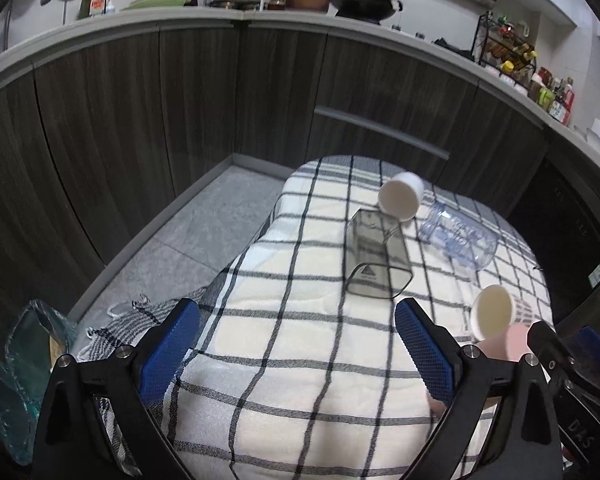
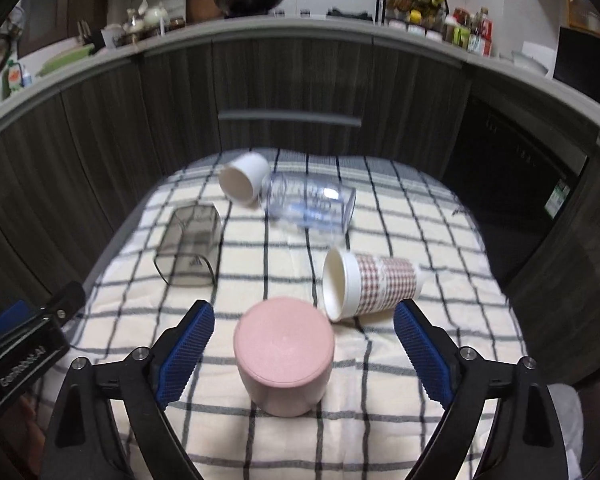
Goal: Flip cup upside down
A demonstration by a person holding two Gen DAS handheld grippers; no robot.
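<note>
In the right wrist view, the other tool's black body sits at the lower left edge of the frame. Next comes the smoky grey square cup [image 2: 190, 250] in the left middle, lying on its side on the checked cloth [image 2: 400, 220] with its open end toward the camera. Above and right of it, a small white cup [image 2: 244, 183] lies on its side, touching the clear plastic cup [image 2: 312, 208], which lies sideways too. At the lower centre, the pink cup [image 2: 284, 354] stands upside down, its flat base facing up, between the blue pads of the right gripper [image 2: 304, 344]; the fingers are spread wide and neither pad touches it. Just right and slightly above, a white cup with a red check pattern [image 2: 374, 284] lies on its side, its rim close to the pink cup.

In the left wrist view, the left gripper [image 1: 298, 346] hovers over bare cloth in the lower centre, fingers spread apart and holding nothing. The grey cup lies beyond it, and the pink cup shows at the lower right edge, partly hidden.
</note>
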